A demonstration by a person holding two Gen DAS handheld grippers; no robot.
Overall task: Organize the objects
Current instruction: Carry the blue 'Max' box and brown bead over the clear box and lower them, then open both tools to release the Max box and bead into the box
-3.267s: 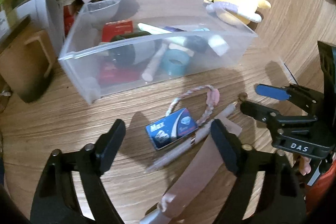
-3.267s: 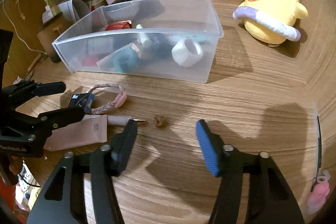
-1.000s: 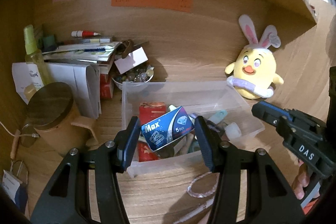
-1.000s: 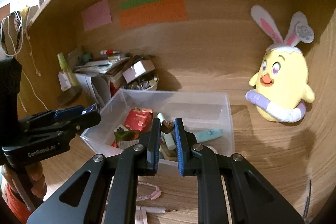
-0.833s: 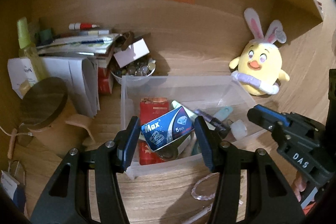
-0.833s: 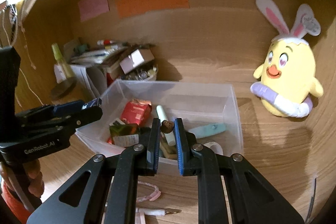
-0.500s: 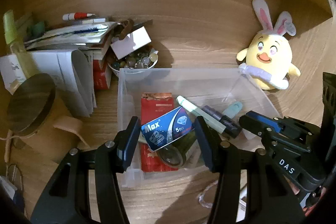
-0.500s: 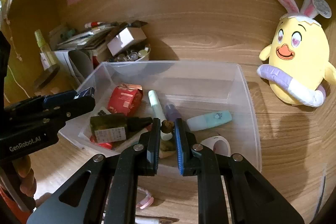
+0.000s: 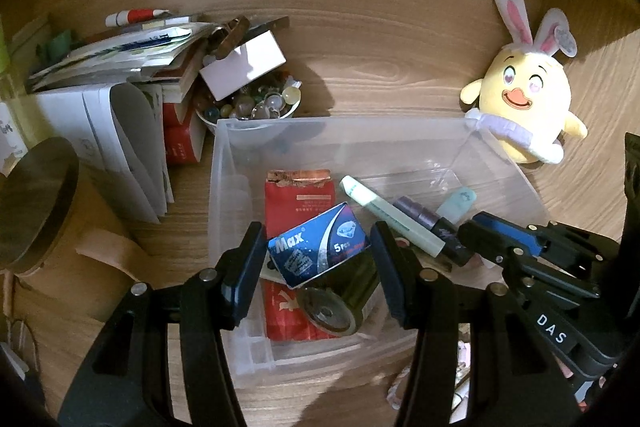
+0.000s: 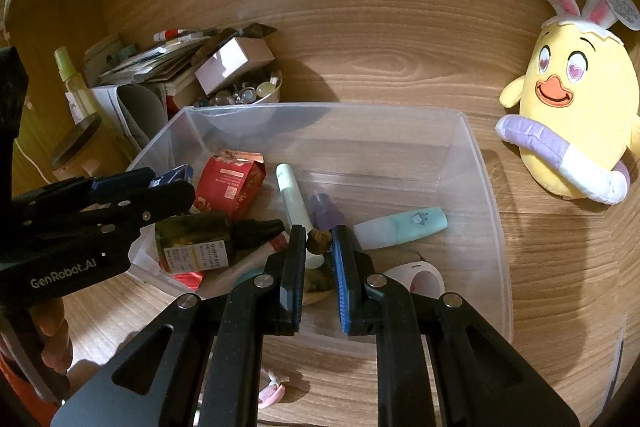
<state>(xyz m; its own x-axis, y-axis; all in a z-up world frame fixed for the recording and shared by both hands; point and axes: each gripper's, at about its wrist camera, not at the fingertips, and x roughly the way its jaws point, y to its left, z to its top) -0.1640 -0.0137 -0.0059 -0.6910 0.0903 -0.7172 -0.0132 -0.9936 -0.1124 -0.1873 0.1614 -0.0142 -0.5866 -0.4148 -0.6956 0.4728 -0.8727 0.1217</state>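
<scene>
A clear plastic bin (image 9: 224, 187) (image 10: 486, 187) sits on the wooden desk and holds a red packet (image 9: 300, 195), a mint pen (image 9: 384, 211), a dark bottle (image 10: 196, 243), a teal tube (image 10: 404, 223) and a white tape roll (image 10: 420, 277). My left gripper (image 9: 318, 247) is shut on a small blue "Max" box (image 9: 318, 251), held over the bin's left half. My right gripper (image 10: 319, 241) is shut on a small brown nugget (image 10: 319, 241), held over the bin's middle. It also shows in the left wrist view (image 9: 480, 233).
A yellow bunny-eared plush (image 9: 524, 111) (image 10: 576, 107) sits right of the bin. Behind the bin's left end are a bowl of beads (image 9: 248, 105), stacked papers (image 9: 120, 55) and a round wooden lid (image 9: 32, 203). A pink braided cord (image 10: 272, 393) lies in front of the bin.
Both grippers picked up their items from the desk, rose, and have moved forward and down over the bin. The blue box and brown nugget now hang above the bin's contents.
</scene>
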